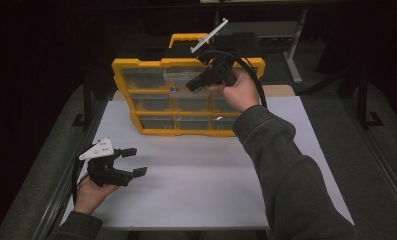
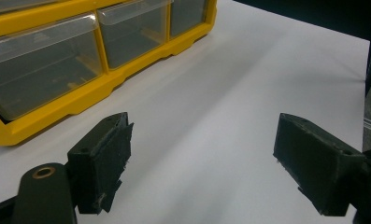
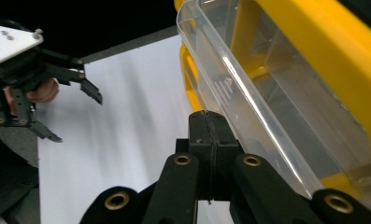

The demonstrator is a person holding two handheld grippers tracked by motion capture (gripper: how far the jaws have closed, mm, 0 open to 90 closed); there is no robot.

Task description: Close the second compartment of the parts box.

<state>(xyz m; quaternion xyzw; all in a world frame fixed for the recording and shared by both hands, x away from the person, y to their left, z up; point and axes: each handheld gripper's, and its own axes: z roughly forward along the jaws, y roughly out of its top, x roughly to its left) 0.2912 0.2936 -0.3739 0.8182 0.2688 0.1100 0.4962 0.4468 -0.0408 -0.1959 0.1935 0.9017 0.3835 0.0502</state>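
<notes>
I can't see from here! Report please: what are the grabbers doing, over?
Right gripper shut, empty, beside a clear drawer of the yellow organizer. Left gripper open over the table. Nothing in the way.

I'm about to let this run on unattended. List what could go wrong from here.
1. The right tool is shut with nothing between its pads, right beside a clear drawer that juts from the yellow organizer. It may shove or scrape the drawer rather than grip it.
2. The organizer stands propped upright on the white table; a push up high could tip it back.
3. The left tool rests open, well away from the organizer, so nothing steadies it.
</notes>
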